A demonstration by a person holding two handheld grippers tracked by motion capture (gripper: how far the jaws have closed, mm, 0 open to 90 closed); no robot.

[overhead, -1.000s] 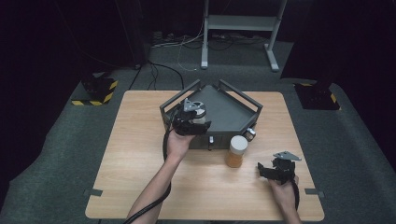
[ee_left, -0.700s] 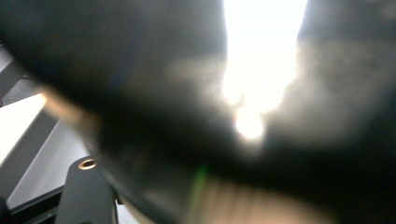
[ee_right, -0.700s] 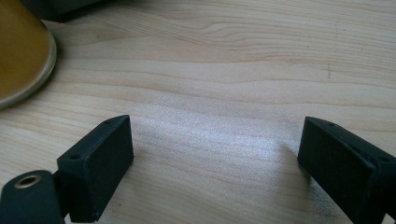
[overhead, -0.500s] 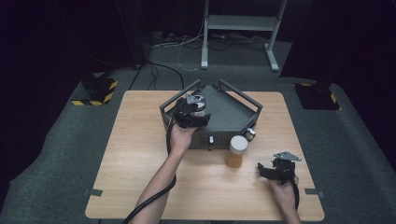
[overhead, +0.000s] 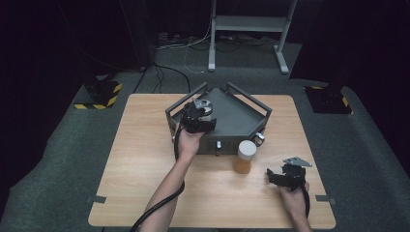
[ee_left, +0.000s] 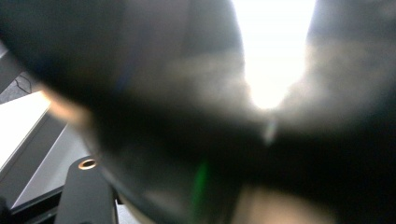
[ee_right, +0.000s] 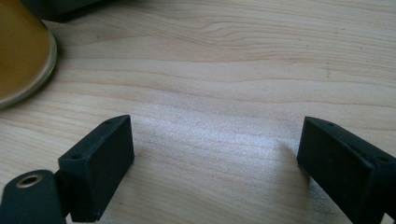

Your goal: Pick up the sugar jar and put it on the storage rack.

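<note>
- Grey tray [overhead: 249, 98]: an angular, walled metal piece at the far middle of the table [overhead: 145, 145]. Its front wall faces the person and carries small fittings [overhead: 218, 145] too small to identify.
- Left gripper [overhead: 199, 113]: sits over the tray's left wall, with the hand just behind it at the tray's near edge. The jaws are pressed in as far as they go.
- Left gripper view: a dark rounded shape [ee_left: 187, 140] lies right against the lens and is badly blurred. I cannot tell what it is or whether the jaws pinch it. An overexposed patch [ee_left: 271, 46] glares at the top. The tray [ee_left: 42, 158] shows as a grey strip at lower left.
- Jar [overhead: 245, 156]: amber body, pale lid, upright on the table just in front of the tray's front wall, between the two hands. Its side is too small to read. In the right gripper view only the amber lower edge of the jar [ee_right: 18, 51] shows, cut off at upper left.
- Right gripper [overhead: 286, 175]: low over the near right part of the table, near the jar but apart from it. In its own view the right gripper [ee_right: 215, 149] has its jaws spread wide, with bare wood between them.
- Surface: pale wood-grain table [ee_right: 233, 70], matt.
- Room: grey carpet [overhead: 63, 159], dark beyond it. Yellow-black striped blocks [overhead: 99, 94] sit at the left, a pale metal stand [overhead: 246, 29] at the back, and cables [overhead: 183, 43] lie loose on the floor.
</note>
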